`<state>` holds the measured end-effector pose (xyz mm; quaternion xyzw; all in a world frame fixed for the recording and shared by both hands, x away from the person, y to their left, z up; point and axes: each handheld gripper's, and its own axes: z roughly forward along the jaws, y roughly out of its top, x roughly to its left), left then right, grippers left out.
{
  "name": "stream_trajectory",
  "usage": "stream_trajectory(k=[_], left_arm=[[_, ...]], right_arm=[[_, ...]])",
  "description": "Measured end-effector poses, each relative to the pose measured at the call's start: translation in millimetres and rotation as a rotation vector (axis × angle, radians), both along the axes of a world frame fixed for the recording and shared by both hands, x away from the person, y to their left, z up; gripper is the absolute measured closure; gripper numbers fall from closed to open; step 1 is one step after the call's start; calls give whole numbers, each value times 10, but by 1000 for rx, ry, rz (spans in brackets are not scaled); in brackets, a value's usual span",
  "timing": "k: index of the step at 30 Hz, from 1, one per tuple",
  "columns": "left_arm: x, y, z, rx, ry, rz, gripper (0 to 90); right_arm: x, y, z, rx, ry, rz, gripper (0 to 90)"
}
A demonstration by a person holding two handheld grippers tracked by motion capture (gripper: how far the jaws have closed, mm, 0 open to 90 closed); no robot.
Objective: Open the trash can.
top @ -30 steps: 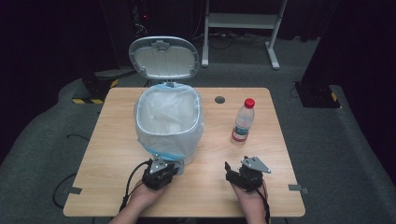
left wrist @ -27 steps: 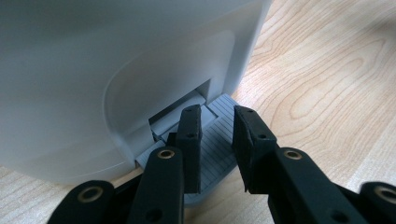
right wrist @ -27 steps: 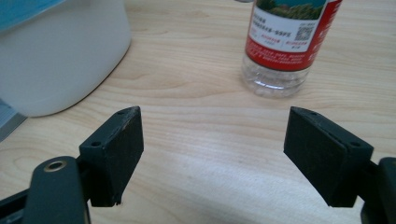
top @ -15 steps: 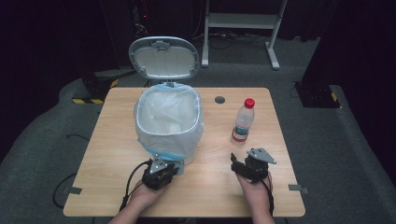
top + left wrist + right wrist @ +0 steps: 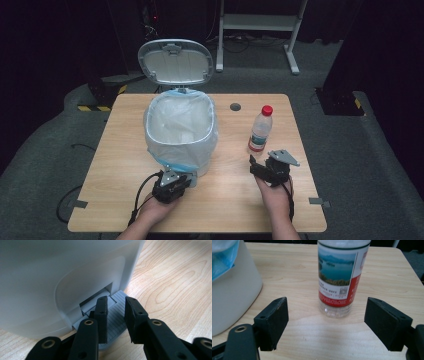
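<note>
A white pedal bin (image 5: 181, 131) with a blue-edged liner stands in the middle of the wooden table (image 5: 125, 150), its lid (image 5: 175, 61) raised. My left gripper (image 5: 179, 179) lies at the bin's near foot. In the left gripper view its jaws (image 5: 116, 302) rest on the grey ribbed pedal (image 5: 116, 317), a narrow gap between them and nothing in it. A clear water bottle (image 5: 261, 130) with a red cap stands upright at the right. My right gripper (image 5: 261, 163) hovers just short of it, jaws wide open, and the bottle (image 5: 340, 277) stands ahead of the gap (image 5: 327, 305).
A dark round grommet (image 5: 235, 106) sits in the table behind the bottle. The bin's side (image 5: 232, 297) is close on the left of the right gripper. A white metal stand (image 5: 260, 22) is on the floor beyond the table.
My right gripper has moved forward and a little up, closer to the bottle. The left gripper stays on the pedal and the lid stays raised.
</note>
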<state>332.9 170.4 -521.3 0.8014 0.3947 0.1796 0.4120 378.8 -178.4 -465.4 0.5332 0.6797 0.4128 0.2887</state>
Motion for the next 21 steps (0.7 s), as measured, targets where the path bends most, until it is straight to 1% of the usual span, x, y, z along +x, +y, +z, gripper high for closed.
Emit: stream_trajectory(k=[4,9,12,15,17,21], left_arm=[[3,3,-1,-6,3,-1,721],[5,6,-1,-8,4,0,721],[4,5,-1,-8,3,0,721],[5,6,-1,-9,4,1,721],[5,6,-2,-11,4,1,721],[6,5,-4,-18,5,2,721]], right_arm=[[122,-14,53,14,8,-17,160],[276,-21,145,26,-6,-52,148],[352,-10,190,32,-5,-51,147],[415,14,235,15,-11,-52,147],[432,20,249,12,-13,-51,147],[535,51,295,-5,-13,-63,147]])
